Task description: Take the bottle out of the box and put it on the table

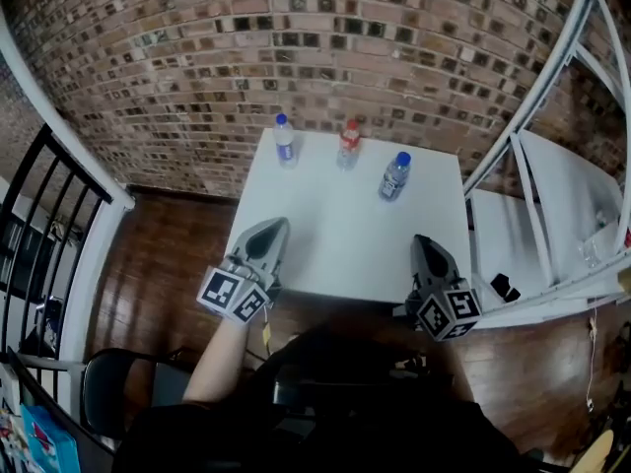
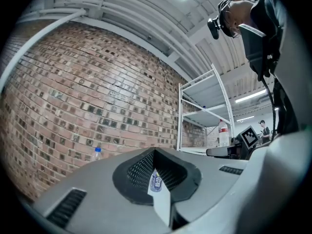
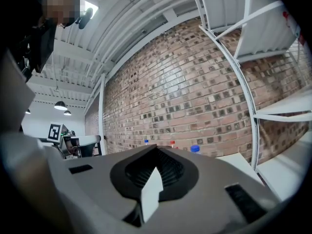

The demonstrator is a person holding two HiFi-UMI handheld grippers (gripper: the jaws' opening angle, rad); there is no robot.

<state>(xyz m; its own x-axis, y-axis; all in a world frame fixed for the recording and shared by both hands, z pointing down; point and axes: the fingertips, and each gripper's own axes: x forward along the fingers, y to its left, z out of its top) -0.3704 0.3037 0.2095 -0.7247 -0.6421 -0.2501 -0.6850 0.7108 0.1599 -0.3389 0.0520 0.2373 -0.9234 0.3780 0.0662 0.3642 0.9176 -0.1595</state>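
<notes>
The left gripper (image 1: 277,227) and the right gripper (image 1: 424,242) are built alike: smooth grey shells that taper to a point. Black ribbed pads (image 3: 168,168) line a hollow behind the tips, and dark slotted vents (image 2: 68,206) sit on the flanks. Each carries a marker cube (image 1: 235,297) printed with black-and-white squares. The person wears a dark top (image 1: 325,412) that leaves the left forearm uncovered, and a black head camera (image 2: 217,23).

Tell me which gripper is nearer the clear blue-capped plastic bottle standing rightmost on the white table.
Right. The right gripper hovers over the near edge of the white table, almost straight before the rightmost blue-capped bottle; the left gripper is farther, at the near-left edge.
</notes>
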